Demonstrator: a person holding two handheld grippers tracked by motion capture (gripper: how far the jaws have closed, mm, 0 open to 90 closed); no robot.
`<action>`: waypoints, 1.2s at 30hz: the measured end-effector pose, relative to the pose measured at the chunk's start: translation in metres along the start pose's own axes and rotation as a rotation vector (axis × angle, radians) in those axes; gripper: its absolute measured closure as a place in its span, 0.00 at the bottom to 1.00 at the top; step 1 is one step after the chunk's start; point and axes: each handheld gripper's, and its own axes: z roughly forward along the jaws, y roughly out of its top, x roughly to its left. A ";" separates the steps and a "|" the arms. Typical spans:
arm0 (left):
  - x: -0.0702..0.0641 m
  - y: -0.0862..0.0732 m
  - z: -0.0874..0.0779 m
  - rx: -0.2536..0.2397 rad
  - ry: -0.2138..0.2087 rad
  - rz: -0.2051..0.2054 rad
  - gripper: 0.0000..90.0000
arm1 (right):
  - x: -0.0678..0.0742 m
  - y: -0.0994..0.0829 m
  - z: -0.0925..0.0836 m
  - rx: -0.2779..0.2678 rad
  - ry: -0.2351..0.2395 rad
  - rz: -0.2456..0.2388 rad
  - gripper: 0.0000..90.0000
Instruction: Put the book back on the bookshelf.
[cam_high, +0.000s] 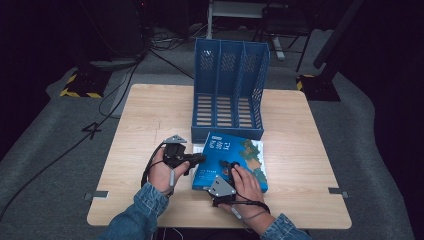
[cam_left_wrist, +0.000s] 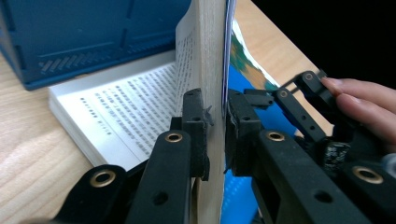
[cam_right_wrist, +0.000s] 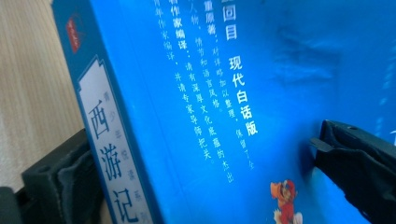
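Just in front of the rack (cam_high: 229, 90), the book (cam_high: 235, 157) is lying partly open. The left gripper (cam_left_wrist: 215, 116) is pinching its raised cover and pages; the right gripper (cam_right_wrist: 205, 158) is clamping the spine. Shelving is probably still ahead.

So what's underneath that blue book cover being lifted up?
Under the glossy blue book cover, printed white pages lie open on the pale wooden table. The lifted part hides the rest of the pages.
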 end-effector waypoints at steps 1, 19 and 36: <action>0.000 0.000 0.000 0.000 0.000 0.000 0.89 | 0.000 0.000 0.000 0.000 0.000 0.000 0.00; 0.010 0.001 0.000 -0.031 -0.099 -0.133 0.90 | 0.007 0.010 0.009 0.025 -0.096 -0.032 0.00; 0.020 -0.001 0.009 -0.087 0.000 -0.064 0.86 | -0.005 0.012 0.021 0.062 -0.090 0.015 0.01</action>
